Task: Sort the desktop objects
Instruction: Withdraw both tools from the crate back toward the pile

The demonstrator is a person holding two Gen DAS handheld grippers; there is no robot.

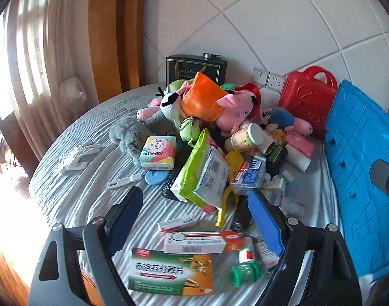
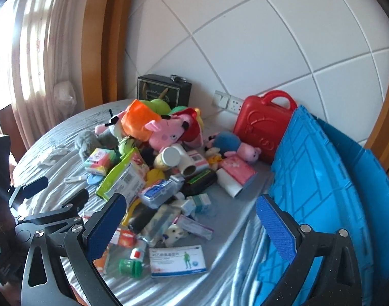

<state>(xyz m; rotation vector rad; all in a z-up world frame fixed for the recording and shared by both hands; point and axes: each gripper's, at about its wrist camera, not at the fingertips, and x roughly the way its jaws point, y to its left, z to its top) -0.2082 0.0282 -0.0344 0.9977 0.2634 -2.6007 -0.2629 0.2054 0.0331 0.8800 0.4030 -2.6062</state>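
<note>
Both grippers hover above a table covered with a striped grey cloth, each with its fingers spread wide and nothing between them. Left gripper: the 2 blue-padded fingers frame a white-and-red medicine box, with a green-and-orange box lying nearer than the fingertips and a small green bottle just inside the right finger. Beyond the fingertips lies the heap to be sorted: a lime-green pouch, a Kotex pack, a grey plush, a pink pig plush and an orange bag. Farther still stands a black box against the white padded wall. Right gripper: between its fingers lie a white-and-blue medicine box, the same green bottle and assorted small cartons. Outside the right finger leans a blue crate; beyond it stands a red carry case, with a blue-bodied pig plush just beside it. The left gripper appears at the left edge of the right-wrist view.
</note>
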